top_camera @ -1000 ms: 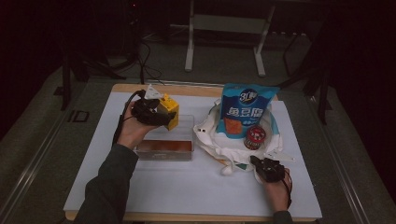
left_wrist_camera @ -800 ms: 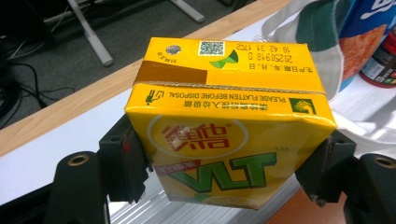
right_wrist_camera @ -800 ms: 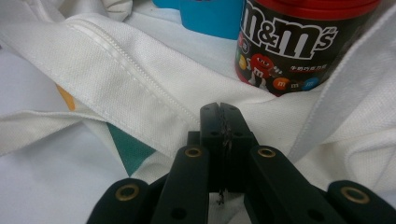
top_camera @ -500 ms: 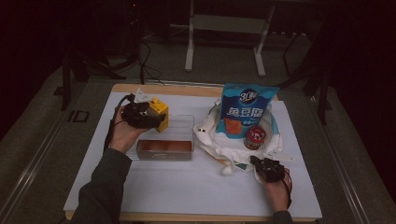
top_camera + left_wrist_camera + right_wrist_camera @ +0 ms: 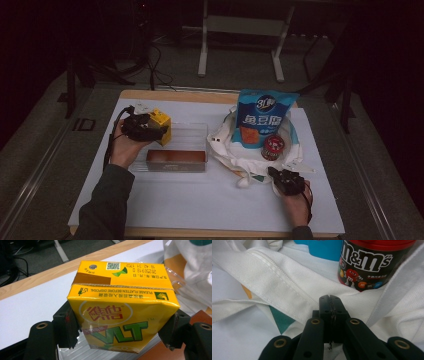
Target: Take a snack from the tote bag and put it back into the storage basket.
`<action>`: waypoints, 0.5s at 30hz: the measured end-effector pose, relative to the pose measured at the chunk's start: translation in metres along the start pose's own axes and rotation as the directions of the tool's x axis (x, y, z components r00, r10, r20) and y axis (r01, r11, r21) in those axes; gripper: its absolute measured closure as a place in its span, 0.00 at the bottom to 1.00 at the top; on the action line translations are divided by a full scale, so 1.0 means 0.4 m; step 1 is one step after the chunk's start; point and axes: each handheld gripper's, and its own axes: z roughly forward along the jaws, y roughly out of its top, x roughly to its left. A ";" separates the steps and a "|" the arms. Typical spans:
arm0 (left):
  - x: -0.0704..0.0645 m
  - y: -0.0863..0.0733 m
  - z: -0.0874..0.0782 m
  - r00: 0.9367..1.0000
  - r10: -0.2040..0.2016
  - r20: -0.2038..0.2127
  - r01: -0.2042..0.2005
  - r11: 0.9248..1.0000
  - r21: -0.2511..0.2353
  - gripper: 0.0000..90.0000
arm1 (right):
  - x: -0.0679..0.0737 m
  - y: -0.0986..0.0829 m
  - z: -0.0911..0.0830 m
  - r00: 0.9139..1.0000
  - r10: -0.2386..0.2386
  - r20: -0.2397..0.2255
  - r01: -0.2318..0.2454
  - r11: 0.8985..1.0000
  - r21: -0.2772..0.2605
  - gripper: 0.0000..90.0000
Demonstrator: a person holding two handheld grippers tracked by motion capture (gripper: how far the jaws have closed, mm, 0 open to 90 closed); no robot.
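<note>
At the left of the white-covered surface [image 5: 200,200], the left tongs [image 5: 156,131] are gripping a yellow drink carton [image 5: 161,125], one black jaw pressing each side of it in the left gripper view, where the carton [image 5: 122,312] is showing its printed front and folded top. The carton is hanging at the far left corner of a clear plastic box [image 5: 182,147], which is sitting left of centre with a reddish-brown block [image 5: 176,157] lying along its near side.

At the near right, the right tongs [image 5: 276,175] are resting with their jaws pressed together against the edge of a white cloth bag [image 5: 235,150]; in the right gripper view the tongs [image 5: 329,307] are closed at a stitched seam of the bag [image 5: 282,282], though whether any fabric is being pinched between them cannot be told. A dark candy jar with a red lid [image 5: 273,146] is standing on the bag just beyond the tongs, and a blue snack pouch [image 5: 264,116] is leaning upright behind it at the far side.
</note>
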 end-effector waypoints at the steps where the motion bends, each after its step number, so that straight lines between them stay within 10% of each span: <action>1: 0.002 -0.003 0.001 1.000 -0.003 -0.001 0.003 1.000 0.001 0.32 | 0.000 0.000 0.000 1.000 0.000 0.000 0.000 1.000 0.000 0.99; 15: 0.029 -0.045 0.016 1.000 -0.027 -0.016 0.028 0.999 0.026 0.32 | 0.001 0.000 0.000 1.000 -0.002 0.002 0.002 1.000 0.000 0.99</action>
